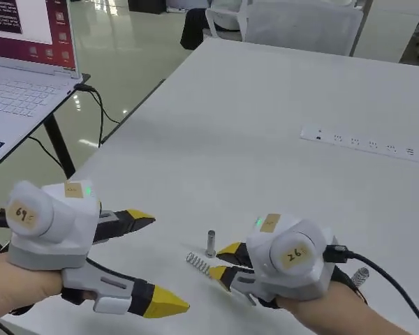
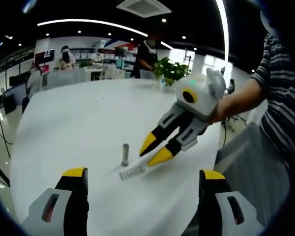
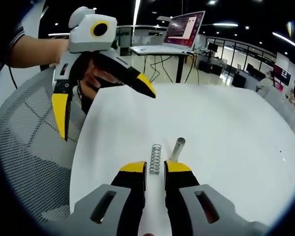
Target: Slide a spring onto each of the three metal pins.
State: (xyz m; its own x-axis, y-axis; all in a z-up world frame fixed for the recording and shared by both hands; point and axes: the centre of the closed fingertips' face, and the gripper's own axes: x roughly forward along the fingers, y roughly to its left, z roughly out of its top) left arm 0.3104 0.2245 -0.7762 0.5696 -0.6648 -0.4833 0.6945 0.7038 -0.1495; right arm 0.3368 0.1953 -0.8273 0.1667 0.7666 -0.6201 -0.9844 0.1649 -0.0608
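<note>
One coiled steel spring (image 3: 156, 158) lies at twelve o'clock from the right gripper (image 3: 156, 167), lengthwise to its narrowly parted, empty jaws; the wide-spread left gripper (image 1: 159, 262) is farther.

bright overhead strip lights (image 2: 88, 20) cast soft shadows on the white table (image 1: 279, 125); fisheye edges bend.

White table (image 1: 265, 105) with upright metal pin (image 1: 211, 243), loose spring (image 1: 197, 263) beside it, power strip (image 1: 366, 144)
</note>
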